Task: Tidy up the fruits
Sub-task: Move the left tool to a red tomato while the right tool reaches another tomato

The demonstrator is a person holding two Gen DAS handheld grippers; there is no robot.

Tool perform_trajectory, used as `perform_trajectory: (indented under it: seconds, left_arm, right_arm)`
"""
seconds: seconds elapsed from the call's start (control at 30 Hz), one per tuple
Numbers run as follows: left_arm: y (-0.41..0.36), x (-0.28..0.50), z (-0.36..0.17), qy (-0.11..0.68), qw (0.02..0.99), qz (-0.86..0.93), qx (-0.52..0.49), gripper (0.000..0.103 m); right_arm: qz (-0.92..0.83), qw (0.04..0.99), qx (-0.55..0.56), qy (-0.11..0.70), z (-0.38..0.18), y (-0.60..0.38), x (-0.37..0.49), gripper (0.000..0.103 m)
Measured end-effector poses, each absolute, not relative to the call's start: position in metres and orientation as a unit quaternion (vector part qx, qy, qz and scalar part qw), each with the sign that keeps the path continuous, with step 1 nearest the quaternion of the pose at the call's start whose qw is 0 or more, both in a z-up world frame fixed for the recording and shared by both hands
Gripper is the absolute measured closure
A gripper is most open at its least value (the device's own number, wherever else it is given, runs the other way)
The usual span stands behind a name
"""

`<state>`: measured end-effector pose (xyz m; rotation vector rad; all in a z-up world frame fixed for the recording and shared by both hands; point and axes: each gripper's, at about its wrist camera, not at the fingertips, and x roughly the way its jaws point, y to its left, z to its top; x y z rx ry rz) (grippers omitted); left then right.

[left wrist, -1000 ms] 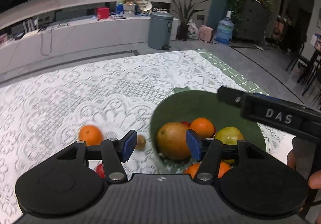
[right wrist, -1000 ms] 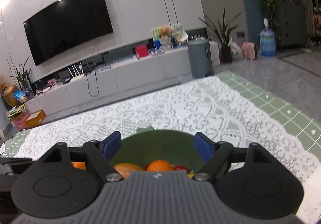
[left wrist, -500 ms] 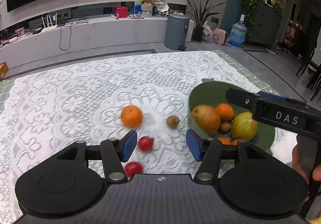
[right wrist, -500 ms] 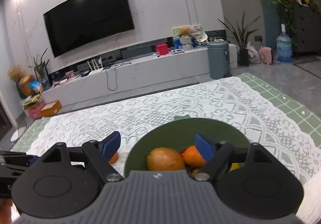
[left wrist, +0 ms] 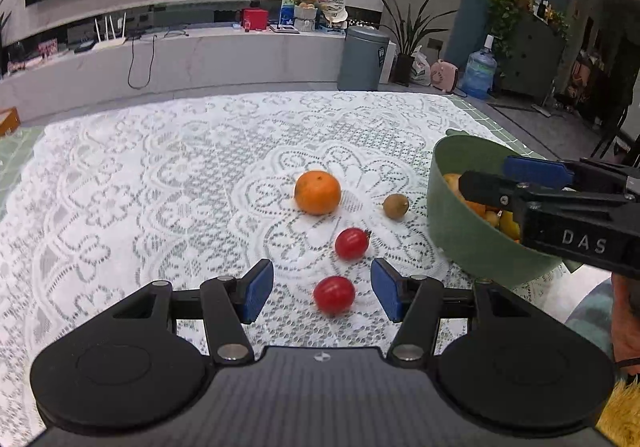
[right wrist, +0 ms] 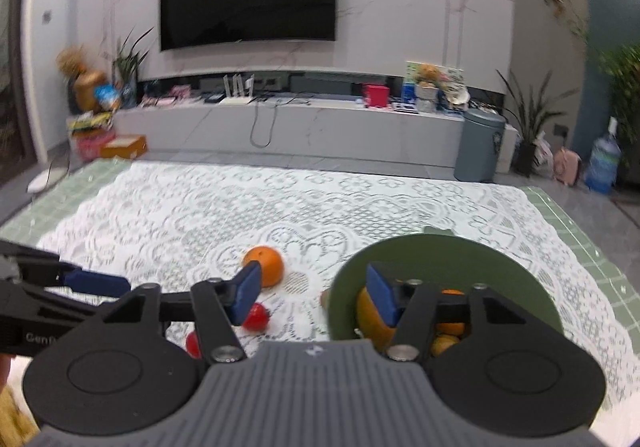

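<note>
White lace covers the surface (left wrist: 140, 183), with one band of green check cloth showing at its far right edge. One green bowl (left wrist: 452, 223) stands near the right edge of the surface, holding a heap of fruit: orange and yellow pieces show, their count hidden behind the tool in front. Four fruits lie loose on the lace toward the middle of the surface, left of the bowl: one orange (left wrist: 317, 192), farthest back; one small brown fruit (left wrist: 395, 206) between the orange and the bowl; and two red tomatoes, the farther tomato (left wrist: 351, 243) and the nearer tomato (left wrist: 334, 293). The left tool (left wrist: 322, 293) is spread, its two blue pads flanking the nearer tomato without touching it. The right tool (right wrist: 312, 293) is closing over the bowl's left rim, pinching nothing.
</note>
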<state>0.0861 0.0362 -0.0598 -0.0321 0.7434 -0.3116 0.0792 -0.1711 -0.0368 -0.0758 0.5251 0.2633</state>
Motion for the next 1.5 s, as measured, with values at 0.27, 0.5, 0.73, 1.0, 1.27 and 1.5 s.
perform_trajectory:
  seconds: [0.27, 0.5, 0.73, 1.0, 1.27, 1.5]
  left_arm:
    - [0.05, 0.084, -0.076, 0.368, 0.916, -0.157, -0.04, 0.037]
    - [0.04, 0.089, -0.084, 0.375, 0.911, -0.168, -0.018, 0.037]
    - [0.03, 0.099, -0.095, 0.384, 0.906, -0.178, 0.0, 0.041]
    - [0.015, 0.103, -0.106, 0.386, 0.902, -0.191, 0.029, 0.045]
    - [0.011, 0.106, -0.11, 0.392, 0.899, -0.19, 0.034, 0.056]
    - [0.01, 0.108, -0.111, 0.396, 0.897, -0.193, 0.033, 0.067]
  right_arm:
    - [0.156, 0.942, -0.089, 0.283, -0.049, -0.15, 0.087, 0.06]
    - [0.169, 0.929, -0.129, 0.303, -0.061, -0.133, 0.093, 0.06]
    - [0.175, 0.92, -0.108, 0.334, -0.073, -0.127, 0.109, 0.062]
    - [0.186, 0.91, -0.045, 0.368, -0.08, -0.135, 0.127, 0.062]
    - [0.193, 0.909, -0.036, 0.366, -0.083, -0.13, 0.13, 0.063]
    - [0.196, 0.909, -0.032, 0.367, -0.083, -0.131, 0.132, 0.063]
